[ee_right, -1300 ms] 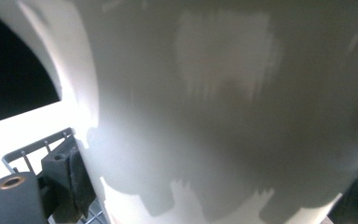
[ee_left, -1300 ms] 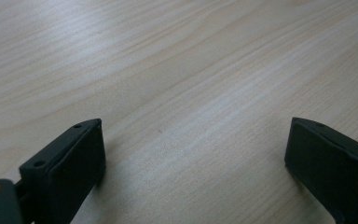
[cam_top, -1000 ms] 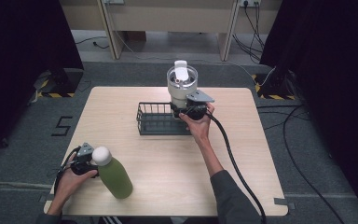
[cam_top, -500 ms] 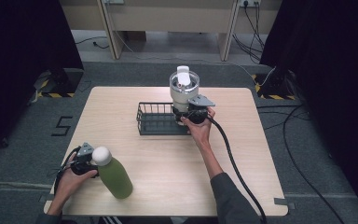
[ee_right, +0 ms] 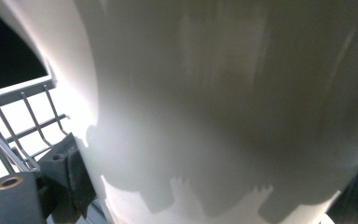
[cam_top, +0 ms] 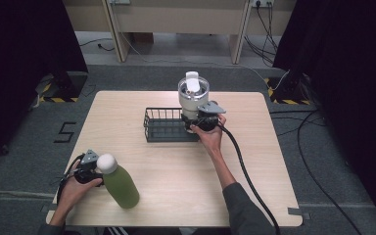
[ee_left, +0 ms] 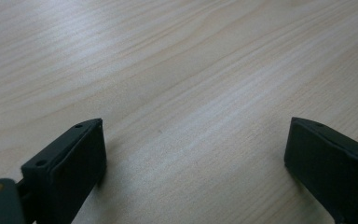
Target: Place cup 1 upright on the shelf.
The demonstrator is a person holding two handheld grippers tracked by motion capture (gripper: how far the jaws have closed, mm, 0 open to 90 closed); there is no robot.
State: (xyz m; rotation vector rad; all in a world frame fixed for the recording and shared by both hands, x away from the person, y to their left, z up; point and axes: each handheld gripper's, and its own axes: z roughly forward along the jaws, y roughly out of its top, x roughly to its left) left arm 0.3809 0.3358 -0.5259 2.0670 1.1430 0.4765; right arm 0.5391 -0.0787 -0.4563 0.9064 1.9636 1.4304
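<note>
- Gripping the white tumbler [cam_top: 193, 95], your right gripper [cam_top: 201, 119] clamps its lower body at the wire basket's [cam_top: 165, 125] 3 o'clock end.
- Compared with a second ago, you've brought the tumbler lower toward the basket.
- Your left gripper [ee_left: 193, 154] hangs spread wide over the table [cam_top: 176, 176], with the green bottle [cam_top: 117, 181] at its 3 o'clock.

Hand-held gripper [ee_left: 193, 154], jaws wide apart, over bare wooden table [ee_left: 177, 70].

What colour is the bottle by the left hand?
Green bottle, white cap; clearest in the high view.
</note>
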